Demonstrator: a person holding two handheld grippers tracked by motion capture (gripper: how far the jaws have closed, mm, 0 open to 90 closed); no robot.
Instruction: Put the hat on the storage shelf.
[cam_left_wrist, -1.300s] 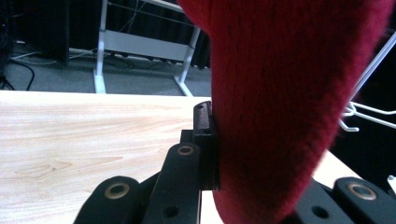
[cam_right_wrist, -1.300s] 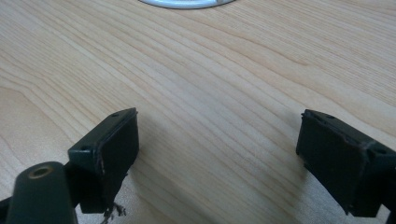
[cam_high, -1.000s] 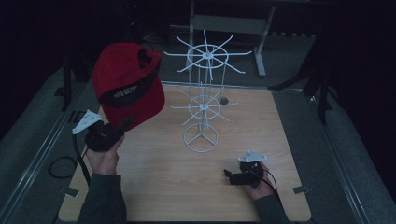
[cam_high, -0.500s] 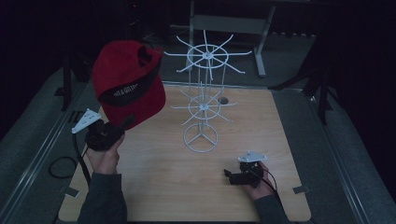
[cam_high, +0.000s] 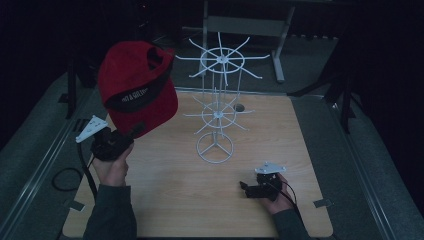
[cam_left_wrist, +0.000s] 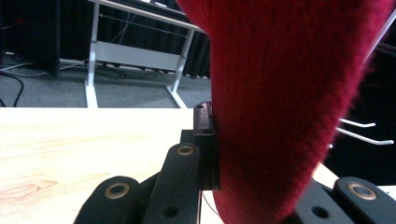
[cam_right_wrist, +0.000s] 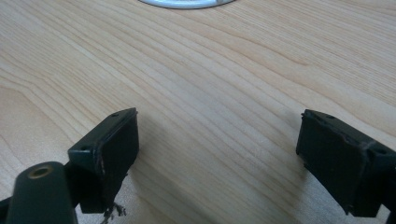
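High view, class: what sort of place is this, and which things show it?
Probably a lab or studio set up for recording: a wooden table in a dark room, a person's handheld left gripper holding a red cap, and a white wire rack.

Both forearms wear dark grey-green sleeves (cam_high: 111, 212). Each hand carries a black gripper, the left gripper (cam_high: 134, 131) and the right gripper (cam_high: 243, 187), topped by a pale grey three-cornered plate (cam_high: 91, 127) (brass-coloured pivot pins show on the black jaw links), and trailing a black cable (cam_high: 86, 170).

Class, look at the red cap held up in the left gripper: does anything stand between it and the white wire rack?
Nothing visible does. The red cap, clamped in the left gripper, hangs left of the white wire rack, with open air between them.
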